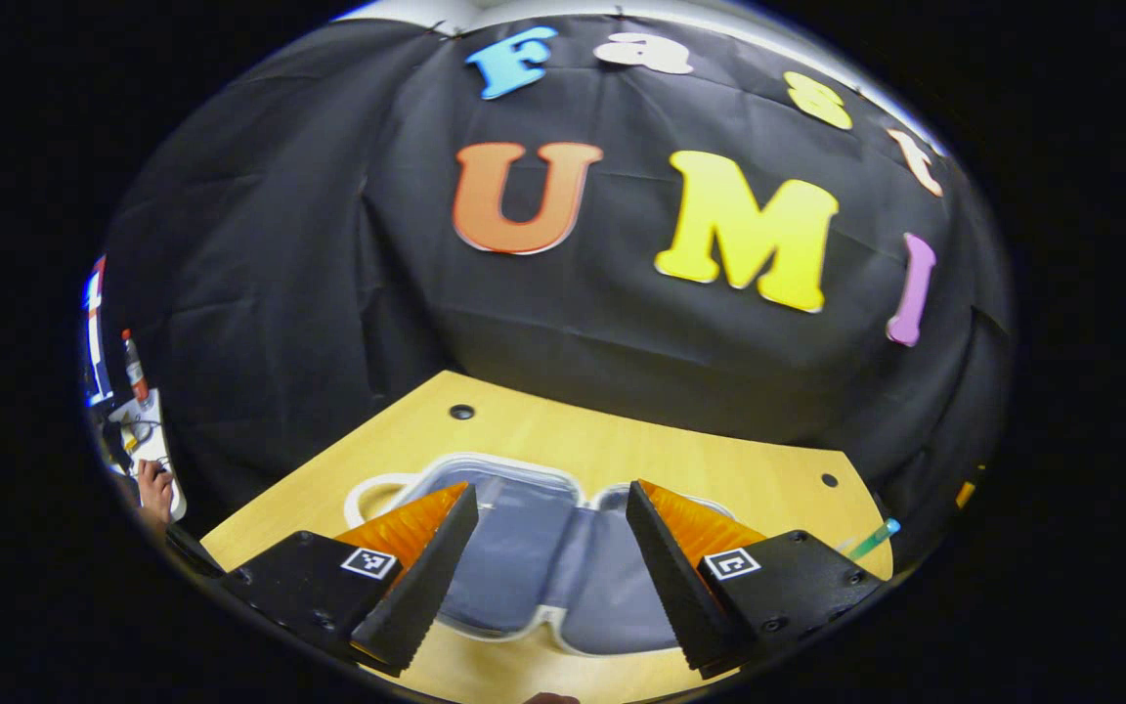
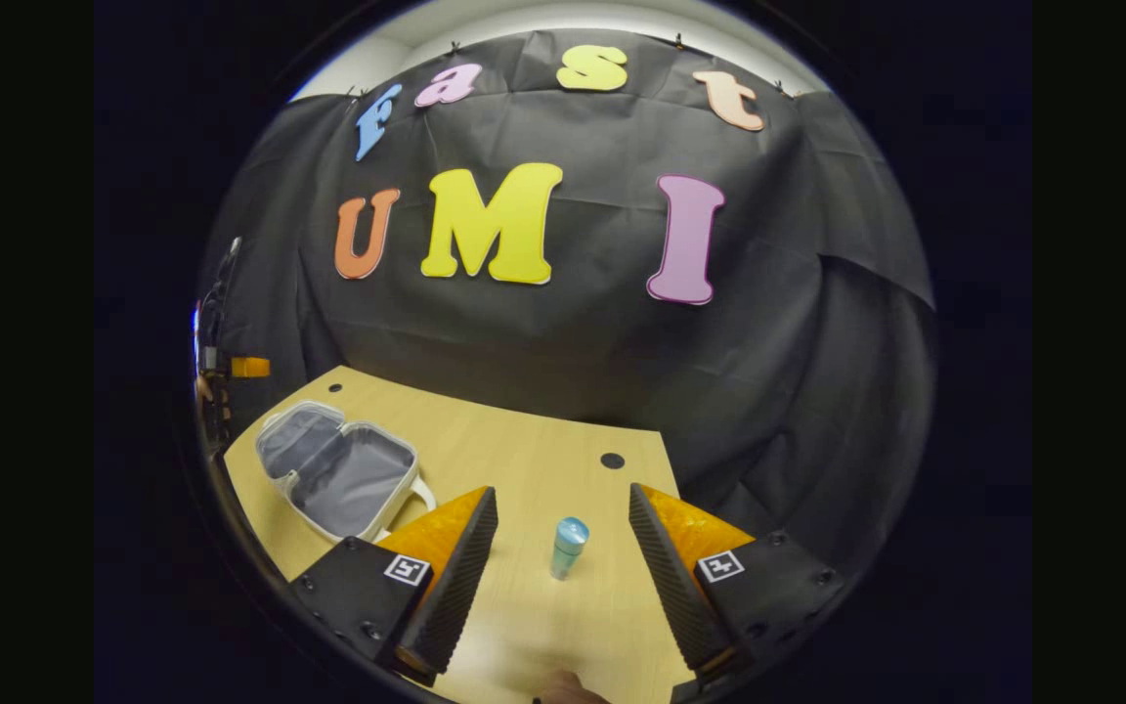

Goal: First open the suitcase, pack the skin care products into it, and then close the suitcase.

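Note:
A small white suitcase (image 1: 543, 548) lies open and flat on the wooden table (image 1: 622, 450), its grey lining showing. My left gripper (image 1: 551, 577) hovers open right above it, fingers spread over the two halves. In the right gripper view the same suitcase (image 2: 338, 474) rests at the table's left. A small teal skin care bottle (image 2: 568, 548) stands upright on the table, between and just beyond the spread fingers of my open right gripper (image 2: 563, 587). Neither gripper holds anything.
The black cloth wall closes off the table's far side. A teal tube-like object (image 1: 874, 538) lies near the table's right edge in the left gripper view. A person's hand (image 1: 154, 492) and some clutter show at far left, beyond the table.

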Demonstrator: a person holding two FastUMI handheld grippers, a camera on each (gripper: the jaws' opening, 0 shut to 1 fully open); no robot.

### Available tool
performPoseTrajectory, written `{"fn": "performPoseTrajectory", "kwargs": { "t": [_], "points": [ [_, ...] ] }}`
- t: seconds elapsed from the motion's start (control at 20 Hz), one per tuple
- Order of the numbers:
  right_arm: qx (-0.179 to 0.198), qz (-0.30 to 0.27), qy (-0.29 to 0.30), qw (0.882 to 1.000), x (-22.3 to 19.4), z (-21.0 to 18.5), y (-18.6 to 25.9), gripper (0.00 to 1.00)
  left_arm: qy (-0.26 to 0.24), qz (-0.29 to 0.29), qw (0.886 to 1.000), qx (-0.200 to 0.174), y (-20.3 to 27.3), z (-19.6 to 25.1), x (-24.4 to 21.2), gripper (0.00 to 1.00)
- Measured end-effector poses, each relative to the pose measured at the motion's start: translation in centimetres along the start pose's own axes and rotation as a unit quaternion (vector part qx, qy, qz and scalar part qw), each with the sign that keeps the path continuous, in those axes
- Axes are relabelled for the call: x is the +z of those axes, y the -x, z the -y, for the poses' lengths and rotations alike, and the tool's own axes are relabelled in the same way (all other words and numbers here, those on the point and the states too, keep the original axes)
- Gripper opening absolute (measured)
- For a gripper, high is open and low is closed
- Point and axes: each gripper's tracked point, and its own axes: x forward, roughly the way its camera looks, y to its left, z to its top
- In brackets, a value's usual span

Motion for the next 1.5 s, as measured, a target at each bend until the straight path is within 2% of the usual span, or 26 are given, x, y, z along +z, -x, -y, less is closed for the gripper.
{"fn": "performPoseTrajectory", "kwargs": {
  "t": [0.2, 0.55, 0.65, 0.8, 1.0, 1.15, 1.25, 1.35, 1.4, 1.5],
  "points": [
    [0.007, -0.007, 0.006, 1.000, -0.9, 2.3, -0.6, 0.80, -0.022, -0.046, 0.996, -0.075, -0.3, 11.2, -4.8, 0.98],
    [0.005, -0.023, 0.011, 1.000, -2.6, 6.9, -1.7, 0.81, -0.062, -0.116, 0.979, -0.156, -1.3, 26.5, -15.0, 0.98],
    [0.004, -0.033, 0.016, 0.999, -3.6, 8.2, -2.1, 0.81, -0.076, -0.137, 0.972, -0.174, -1.8, 29.7, -17.6, 0.98],
    [-0.001, -0.047, 0.023, 0.999, -5.0, 10.2, -2.7, 0.81, -0.086, -0.148, 0.972, -0.163, -4.4, 31.8, -20.7, 0.98],
    [-0.004, -0.066, 0.035, 0.997, -7.3, 12.2, -3.2, 0.80, -0.064, -0.171, 0.973, -0.139, -8.3, 33.4, -24.8, 0.99],
    [0.000, -0.082, 0.048, 0.996, -9.2, 12.8, -4.0, 0.80, -0.085, -0.150, 0.979, -0.111, -11.0, 33.6, -25.4, 0.96],
    [0.013, -0.085, 0.048, 0.995, -9.9, 12.2, -4.6, 0.81, -0.095, -0.133, 0.981, -0.108, -12.3, 33.9, -25.5, 0.90],
    [0.037, -0.088, 0.042, 0.995, -10.8, 11.0, -5.2, 0.81, -0.092, -0.124, 0.982, -0.108, -13.0, 34.2, -25.5, 0.69],
    [0.045, -0.091, 0.043, 0.994, -11.2, 10.3, -5.7, 0.81, -0.086, -0.124, 0.982, -0.115, -12.9, 34.4, -25.6, 0.54],
    [0.061, -0.095, 0.041, 0.993, -11.8, 8.8, -6.4, 0.81, -0.080, -0.128, 0.981, -0.124, -12.9, 34.5, -25.6, 0.52]
  ]
}}
